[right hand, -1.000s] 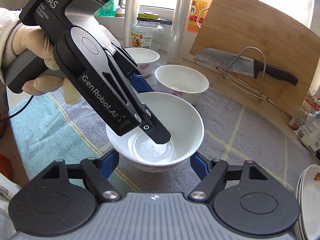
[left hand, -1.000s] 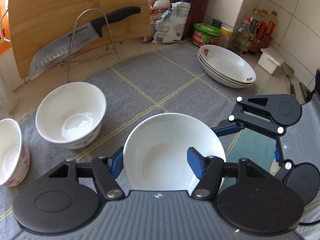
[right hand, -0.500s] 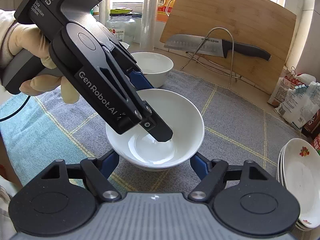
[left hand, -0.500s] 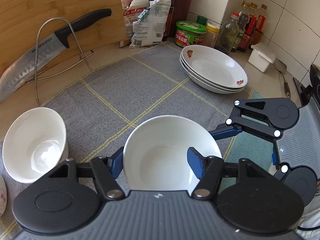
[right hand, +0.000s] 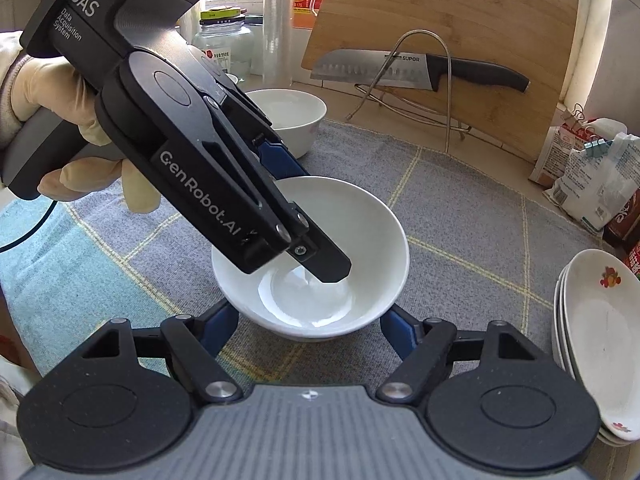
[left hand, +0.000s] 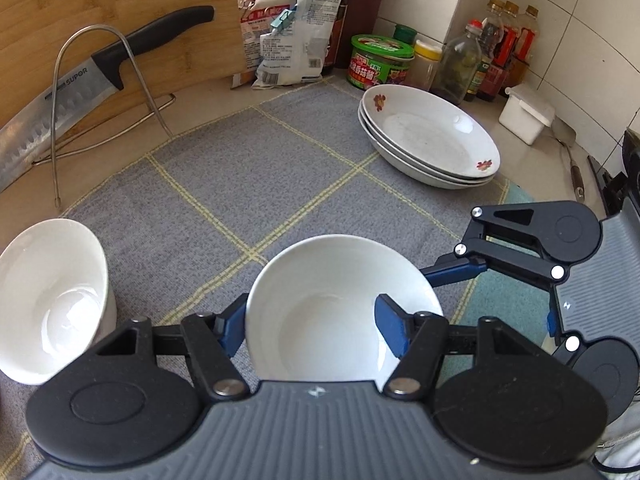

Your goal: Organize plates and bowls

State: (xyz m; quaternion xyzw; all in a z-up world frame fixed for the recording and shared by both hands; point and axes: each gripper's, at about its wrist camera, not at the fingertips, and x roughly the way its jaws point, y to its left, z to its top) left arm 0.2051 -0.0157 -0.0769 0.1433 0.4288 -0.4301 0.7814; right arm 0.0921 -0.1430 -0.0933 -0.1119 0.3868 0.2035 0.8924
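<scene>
The surface is carrying a grey checked mat, taken here as the landmark for every position. Leaning at the mat's far edge is a bamboo cutting board, with a knife resting in a wire stand in front of it.

At the mat's right corner a stack of shallow plates is sitting, each rim showing a small flower print. These are glazed ceramic: judged rigid, fairly heavy as a stack, brittle at the rim and slick, so best lifted singly by the rim.

Near the mat's middle a white bowl is being held by the left claw, which is gripping the bowl's wall, one pad outside and one inside. From the right wrist view the inner finger is reaching down toward the bowl's glossy floor. The bowl is probably light but smooth, so a rim pinch is likely to slip or tilt if swung quickly; whether it is resting on the mat or lifted cannot be told.

The right claw is standing half open with its blue pads on either side of the bowl's base, apparently not pressing on it.

At the mat's left edge a second bowl is standing upright, a plausible nesting target.
</scene>
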